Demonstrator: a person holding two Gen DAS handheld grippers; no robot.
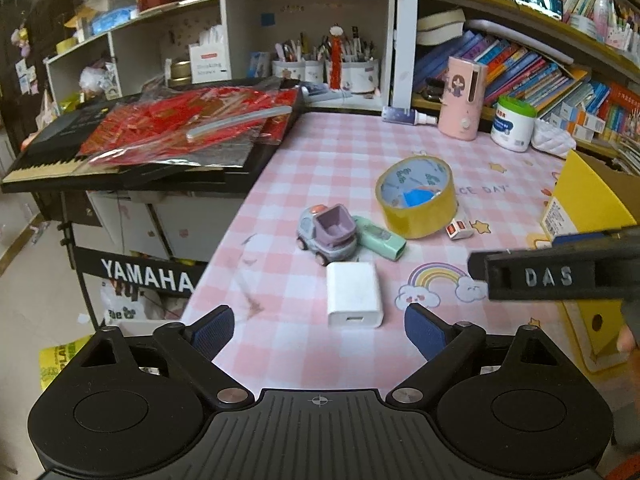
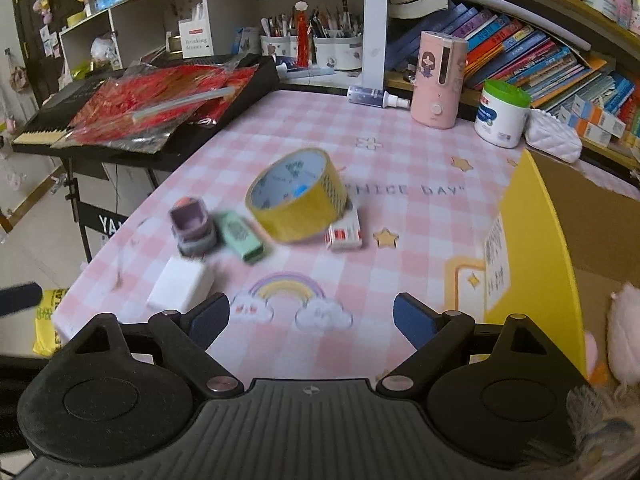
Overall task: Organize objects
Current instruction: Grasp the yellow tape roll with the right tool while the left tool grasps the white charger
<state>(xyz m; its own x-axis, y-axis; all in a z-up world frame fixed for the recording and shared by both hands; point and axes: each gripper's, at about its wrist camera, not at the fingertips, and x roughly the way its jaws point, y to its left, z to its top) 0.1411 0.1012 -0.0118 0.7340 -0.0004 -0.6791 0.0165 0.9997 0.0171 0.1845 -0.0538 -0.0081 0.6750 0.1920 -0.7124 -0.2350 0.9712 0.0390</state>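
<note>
On the pink checked tablecloth (image 1: 320, 152) lie a white charger block (image 1: 354, 294), a grey-and-purple toy truck (image 1: 328, 234), a mint green case (image 1: 380, 238), a yellow tape roll (image 1: 416, 196) and a small red-and-white box (image 1: 460, 230). My left gripper (image 1: 320, 330) hangs open just short of the charger block, nothing between its pads. My right gripper (image 2: 312, 322) is open over the rainbow print, empty. Ahead of it sit the tape roll (image 2: 298, 200), the small box (image 2: 344, 234), the green case (image 2: 242, 238), the truck (image 2: 192, 226) and the charger (image 2: 180, 288). The right gripper's body (image 1: 556, 268) shows at the left wrist view's right edge.
A yellow cardboard box (image 2: 560, 248) stands open on the right with a pink plush (image 2: 624, 336) inside. At the back stand a pink humidifier (image 2: 438, 80), a white tub (image 2: 502, 114) and bookshelves (image 2: 540, 52). A keyboard (image 1: 132, 148) covered with red packets borders the table's left edge.
</note>
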